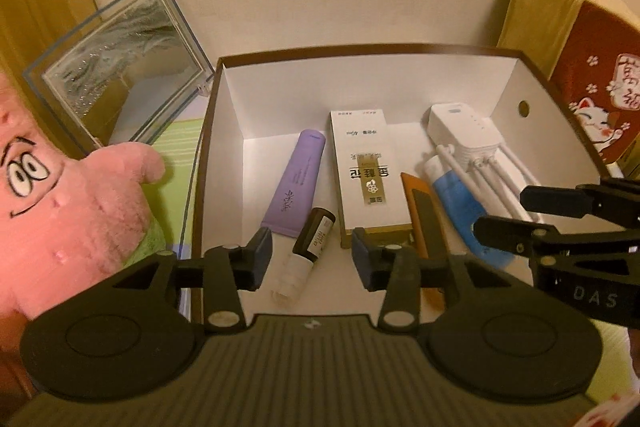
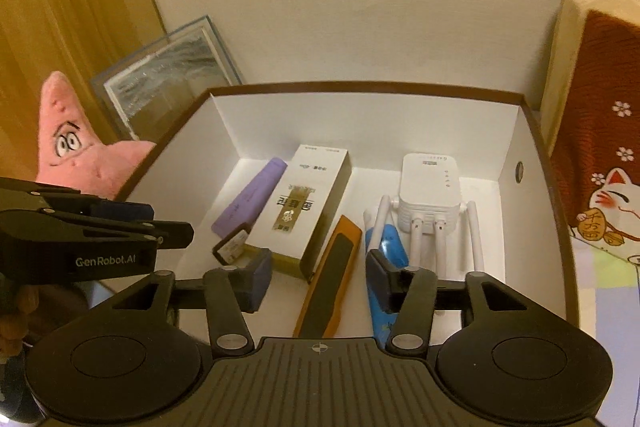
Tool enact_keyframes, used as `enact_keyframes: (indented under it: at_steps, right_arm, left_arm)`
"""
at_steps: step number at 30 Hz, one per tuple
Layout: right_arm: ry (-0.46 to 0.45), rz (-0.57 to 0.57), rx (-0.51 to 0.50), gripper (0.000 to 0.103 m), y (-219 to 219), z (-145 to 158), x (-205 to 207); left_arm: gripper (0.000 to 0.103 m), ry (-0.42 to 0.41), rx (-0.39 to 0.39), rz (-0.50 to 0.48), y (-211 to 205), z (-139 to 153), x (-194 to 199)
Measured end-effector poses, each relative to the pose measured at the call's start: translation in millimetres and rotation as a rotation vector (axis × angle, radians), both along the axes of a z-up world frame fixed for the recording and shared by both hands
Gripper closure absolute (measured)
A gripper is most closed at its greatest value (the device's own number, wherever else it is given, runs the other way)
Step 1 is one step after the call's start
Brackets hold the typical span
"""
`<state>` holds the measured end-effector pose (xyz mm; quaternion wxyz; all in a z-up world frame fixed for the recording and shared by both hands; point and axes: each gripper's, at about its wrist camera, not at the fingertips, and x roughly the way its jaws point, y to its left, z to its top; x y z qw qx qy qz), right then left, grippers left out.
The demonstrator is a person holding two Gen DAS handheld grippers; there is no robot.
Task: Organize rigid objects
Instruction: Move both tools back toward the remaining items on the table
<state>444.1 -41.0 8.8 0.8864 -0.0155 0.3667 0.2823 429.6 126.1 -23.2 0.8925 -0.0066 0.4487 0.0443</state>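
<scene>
I hold a two-finger gripper in each hand above an open white box (image 1: 224, 131) with a brown rim. My left gripper (image 1: 312, 259) has its fingers (image 1: 260, 259) parted and holding nothing. Between and just below them lies a small brown bottle (image 1: 310, 239) with a white cap; its long axis runs away from me, cap end nearest me, brown end tilted slightly right. Its label is too small to read.

Beyond my left finger lies a purple tube (image 1: 298, 183), lengthwise away from me, flat crimped end near, cap far and leaning right. Beyond my right finger lies a white and gold carton (image 1: 364, 171), long axis also away from me. It bears large Chinese characters on a gold band and the marking "40ml", all printed upside down from where I stand.

My right gripper (image 2: 318, 281) also has its fingers (image 2: 258, 281) apart, gripping nothing. Between them lies an orange tool with a black panel (image 2: 332, 267), long axis running away and slightly right. Under my right finger lies a blue and white tube (image 2: 390, 243), and beyond it a white router (image 2: 430, 187) with its antennas pointing toward me.

The left gripper's side reads "GenRobot.AI"; the right gripper's reads "DAS".

Left of the box sits a pink starfish plush (image 1: 60, 195).
</scene>
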Motion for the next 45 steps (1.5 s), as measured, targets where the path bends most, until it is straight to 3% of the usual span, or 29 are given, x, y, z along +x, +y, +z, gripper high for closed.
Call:
enact_keyframes:
  at_steps: [11,23,45]
  right_arm:
    - [-0.039,-0.039,0.070,0.037,-29,22,-46]
    - [-0.034,-0.065,0.078,0.034,-50,28,-109]
    - [0.039,-0.044,0.033,0.034,-78,6,-214]
  left_arm:
    - [0.059,-0.059,-0.031,0.013,-2,30,-51]
    - [0.055,-0.096,-0.050,0.016,-11,47,-121]
    - [0.053,-0.066,-0.092,0.042,-36,36,-235]
